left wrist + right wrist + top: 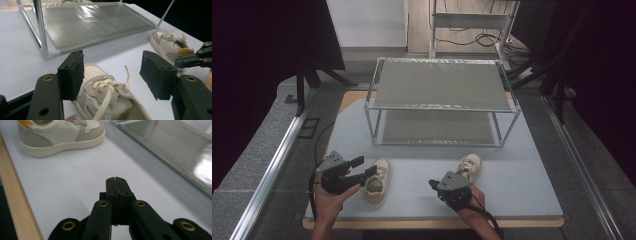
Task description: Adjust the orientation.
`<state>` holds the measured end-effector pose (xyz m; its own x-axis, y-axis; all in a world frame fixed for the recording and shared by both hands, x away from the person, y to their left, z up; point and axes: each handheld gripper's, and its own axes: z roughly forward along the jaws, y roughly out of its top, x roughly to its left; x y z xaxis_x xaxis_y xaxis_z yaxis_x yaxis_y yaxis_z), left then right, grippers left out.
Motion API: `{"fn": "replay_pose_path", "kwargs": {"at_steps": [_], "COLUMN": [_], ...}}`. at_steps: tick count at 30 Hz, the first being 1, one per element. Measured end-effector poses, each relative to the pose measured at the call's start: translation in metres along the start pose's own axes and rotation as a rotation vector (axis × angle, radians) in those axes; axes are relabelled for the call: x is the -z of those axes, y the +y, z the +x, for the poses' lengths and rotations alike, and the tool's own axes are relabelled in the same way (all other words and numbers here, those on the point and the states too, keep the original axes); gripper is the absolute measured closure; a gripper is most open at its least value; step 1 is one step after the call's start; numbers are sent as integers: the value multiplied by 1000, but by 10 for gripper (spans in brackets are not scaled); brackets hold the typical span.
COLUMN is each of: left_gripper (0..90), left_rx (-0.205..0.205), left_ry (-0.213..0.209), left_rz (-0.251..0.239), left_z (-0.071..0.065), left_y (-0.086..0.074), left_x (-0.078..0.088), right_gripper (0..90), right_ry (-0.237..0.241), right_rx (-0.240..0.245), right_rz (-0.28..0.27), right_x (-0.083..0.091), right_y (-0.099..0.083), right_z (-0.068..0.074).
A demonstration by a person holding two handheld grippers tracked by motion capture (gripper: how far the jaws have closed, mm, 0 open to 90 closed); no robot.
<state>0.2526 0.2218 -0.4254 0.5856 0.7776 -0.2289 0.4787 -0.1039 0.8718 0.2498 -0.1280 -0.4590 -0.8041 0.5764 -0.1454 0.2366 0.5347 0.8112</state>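
Left hand-held gripper (111, 75) astride shoe (110, 100)

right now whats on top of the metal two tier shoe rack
Nothing: the top grey shelf of the metal two-tier rack is bare. The lower shelf looks bare too, though its back is partly covered. Both white sneakers sit on the table.

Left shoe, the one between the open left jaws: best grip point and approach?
Probably across the tongue and lace area of the left shoe, coming from above and behind the heel, as the left gripper is now. The shoe stands upright on its sole, toe toward the rack, and its upper is narrow enough to sit between the open jaws; sides look soft, so squeeze gently.
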Motion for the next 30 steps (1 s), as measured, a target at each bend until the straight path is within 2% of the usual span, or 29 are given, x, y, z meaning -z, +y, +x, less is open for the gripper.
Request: {"fn": "replay_pose_path", "kwargs": {"at_steps": [4, 9, 13, 14, 15, 20, 23, 30], "left_gripper": [357, 358, 357, 357, 357, 357, 357, 356], "left_rx": [1, 2, 1, 0, 1, -5, -5, -8], "left_ry": [-2, -4, -2, -1, -1, -7, -8, -8], "left_rz": [2, 9, 10, 11, 12, 14, 15, 16], "left_z": [1, 2, 2, 2, 1, -1, -1, -1], "left_y": [0, -1, -1, -1, -1, 0, 0, 0], "left_x": [1, 0, 0, 1, 1, 1, 1, 2], "right_gripper": [894, 895, 896, 896, 895, 896, 895, 894], "right_ry": [-25, -63, -108, -92, -84, -81, -66, -69], "right_rx": [9, -25, -39, -67, -72, -81, -107, -120], "right_rz": [32, 63, 112, 98, 104, 118, 105, 104], "right_x": [0, 2, 3, 5, 7, 12, 16, 28], "right_y": [-2, -6, -14, -15, -15, -20, -25, -32], "right_z": [-5, -14, -22, -23, -25, -24, -26, -27]}}
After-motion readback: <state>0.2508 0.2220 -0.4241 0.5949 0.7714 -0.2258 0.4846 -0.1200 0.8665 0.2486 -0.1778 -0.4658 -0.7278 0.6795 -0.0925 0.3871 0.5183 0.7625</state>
